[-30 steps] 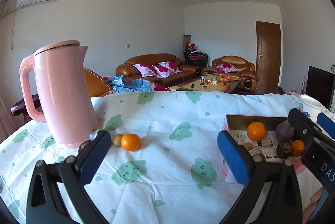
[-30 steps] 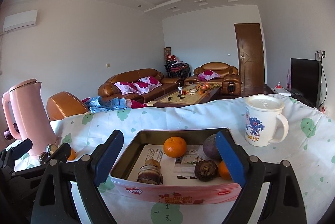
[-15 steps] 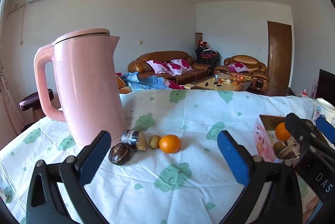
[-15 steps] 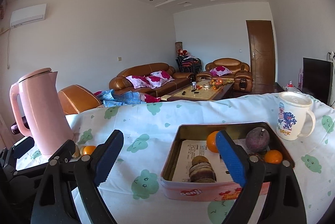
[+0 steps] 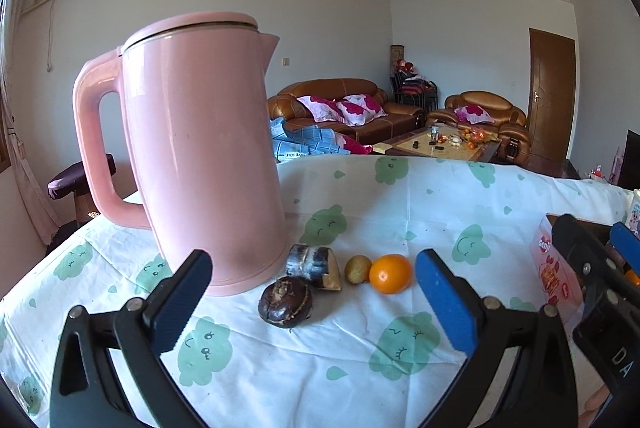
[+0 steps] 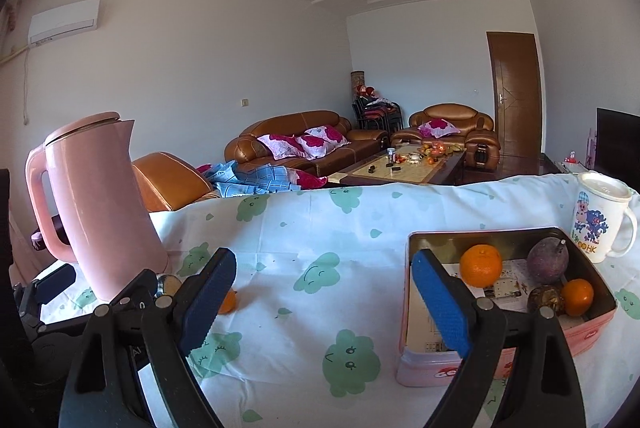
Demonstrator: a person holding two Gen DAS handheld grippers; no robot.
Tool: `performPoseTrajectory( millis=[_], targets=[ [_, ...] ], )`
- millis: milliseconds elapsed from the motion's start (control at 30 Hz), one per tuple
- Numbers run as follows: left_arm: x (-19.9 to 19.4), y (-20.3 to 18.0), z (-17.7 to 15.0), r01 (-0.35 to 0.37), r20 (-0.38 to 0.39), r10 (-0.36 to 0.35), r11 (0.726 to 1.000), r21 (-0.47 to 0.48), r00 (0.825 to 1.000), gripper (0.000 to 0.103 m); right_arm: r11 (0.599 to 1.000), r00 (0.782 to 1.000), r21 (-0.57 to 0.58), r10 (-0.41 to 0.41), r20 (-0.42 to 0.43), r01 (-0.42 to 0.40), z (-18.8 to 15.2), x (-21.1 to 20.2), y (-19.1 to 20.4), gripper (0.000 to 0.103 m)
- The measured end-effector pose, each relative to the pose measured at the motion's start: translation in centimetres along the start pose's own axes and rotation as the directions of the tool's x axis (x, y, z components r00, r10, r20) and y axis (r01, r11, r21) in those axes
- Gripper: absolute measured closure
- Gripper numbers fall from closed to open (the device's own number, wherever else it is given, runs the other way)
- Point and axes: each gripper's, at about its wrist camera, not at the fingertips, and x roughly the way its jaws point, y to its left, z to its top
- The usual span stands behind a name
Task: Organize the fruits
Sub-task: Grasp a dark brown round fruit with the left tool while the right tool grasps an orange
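In the left wrist view, a dark brown round fruit, a cut sugarcane piece, a small green-brown fruit and an orange lie on the tablecloth beside the pink kettle. My left gripper is open and empty, just short of the brown fruit. In the right wrist view, a pink tin box holds an orange, a purple fruit, a brown fruit and a second orange. My right gripper is open and empty, left of the box.
A white cartoon mug stands behind the box at the right. The kettle stands at the table's left. The table's far edge drops to a living room with sofas. The cloth lies between kettle and box.
My left gripper has swung left and closer to the loose fruits by the kettle. My right gripper has shifted left, so the box now sits at its right.
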Motion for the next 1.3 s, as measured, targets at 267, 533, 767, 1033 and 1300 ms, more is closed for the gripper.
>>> performPoseTrajectory(
  millis=[267, 533, 767, 1033, 1300],
  targets=[
    [2.8, 3.6, -0.7, 0.049, -0.181, -0.061, 0.997, -0.067, 0.982, 0.002, 1.0, 0.995, -0.024, -0.004, -0.1, 0.002, -0.1, 2.1, 1.4, 0.012],
    [6.2, 2.3, -1.3, 0.096, -0.34, -0.101, 0.995, -0.032, 0.935, 0.028, 0.999, 0.985, 0.002, 0.043, -0.165, -0.043, -0.4, 3.4, 1.2, 0.012],
    [8.6, 3.8, -1.7, 0.114, -0.409, -0.164, 0.983, -0.145, 0.898, 0.055, 0.996, 0.971, 0.039, 0.085, -0.224, -0.078, -0.5, 4.7, 0.9, 0.012],
    [8.0, 4.6, -1.7, 0.106, -0.377, -0.171, 0.977, -0.188, 0.91, 0.059, 0.987, 0.936, -0.04, 0.132, -0.327, -0.153, -1.0, 7.0, 3.8, 0.013],
    [5.7, 6.0, -0.8, -0.02, -0.263, -0.023, 0.987, -0.159, 0.964, 0.059, 0.952, 0.889, -0.183, 0.147, -0.434, -0.247, -1.5, 10.7, 8.5, 0.028]
  ],
)
